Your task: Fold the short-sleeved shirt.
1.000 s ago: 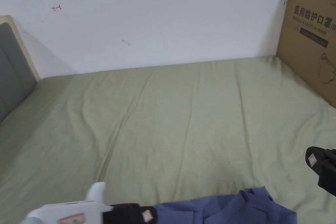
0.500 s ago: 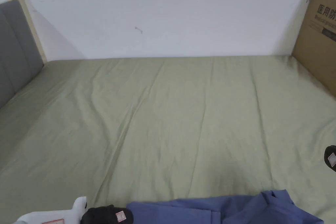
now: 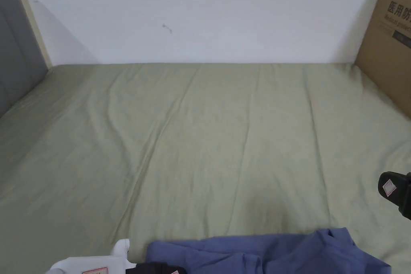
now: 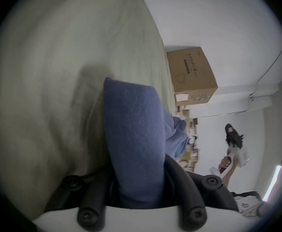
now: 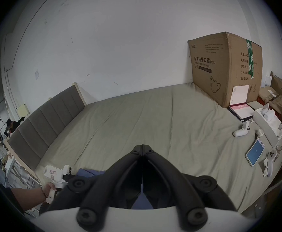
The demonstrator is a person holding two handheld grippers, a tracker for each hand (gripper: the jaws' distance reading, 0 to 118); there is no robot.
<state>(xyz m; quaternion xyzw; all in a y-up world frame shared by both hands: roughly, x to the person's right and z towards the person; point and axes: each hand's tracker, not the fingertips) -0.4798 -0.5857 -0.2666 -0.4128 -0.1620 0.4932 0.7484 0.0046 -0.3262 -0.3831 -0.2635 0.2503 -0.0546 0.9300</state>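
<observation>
Left gripper [image 4: 136, 177] pinched blue shirt [image 3: 273, 252], dragged it back along near edge of bed [image 3: 208, 134]. Right gripper [image 5: 142, 147] stayed aloft, jaws pressed together, empty. Spreading barely begun.

white wall [image 3: 224, 9] | green-sheeted bed [image 3: 208, 138] | grey headboard [image 3: 16, 41]

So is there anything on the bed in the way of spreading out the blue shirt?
Nothing visible blocks it. The wrinkled blue short-sleeved shirt lies at the near edge of the green bed sheet, and the sheet beyond it is bare. The brown cardboard box stands off at the far right corner.
</observation>
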